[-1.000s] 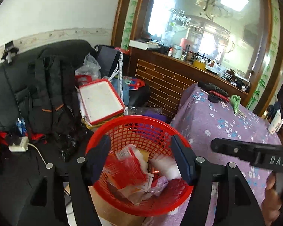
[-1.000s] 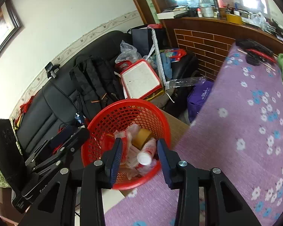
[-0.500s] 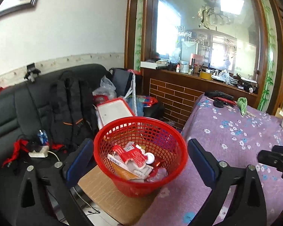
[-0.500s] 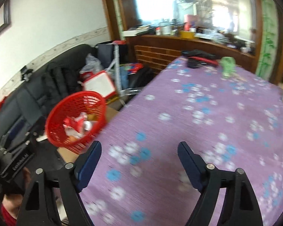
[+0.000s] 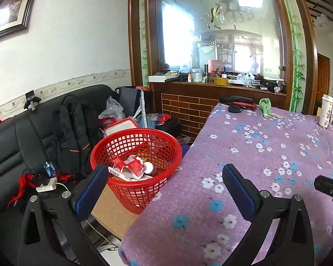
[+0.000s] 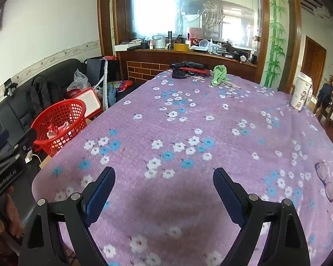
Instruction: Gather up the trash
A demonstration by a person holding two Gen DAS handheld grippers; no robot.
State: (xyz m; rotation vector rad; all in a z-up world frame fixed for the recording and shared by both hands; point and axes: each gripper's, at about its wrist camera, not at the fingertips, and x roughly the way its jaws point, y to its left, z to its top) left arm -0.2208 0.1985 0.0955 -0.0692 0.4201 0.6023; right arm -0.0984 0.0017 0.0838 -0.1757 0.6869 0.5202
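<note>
Left wrist view low beside the red basket (image 5: 136,153), right wrist view over the purple tablecloth (image 6: 188,119), both sharing these

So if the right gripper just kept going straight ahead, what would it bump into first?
Probably the purple flowered tablecloth. The right gripper is open, empty and angled slightly down over it; nothing else lies close ahead, though depth is unclear.

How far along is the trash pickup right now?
Done: the red basket beside the table already holds wrappers and a bottle. In hand: nothing; the left gripper and right gripper show open, empty jaws. Left: little obvious trash; a green cloth and paper cup sit on the floral tablecloth.
</note>
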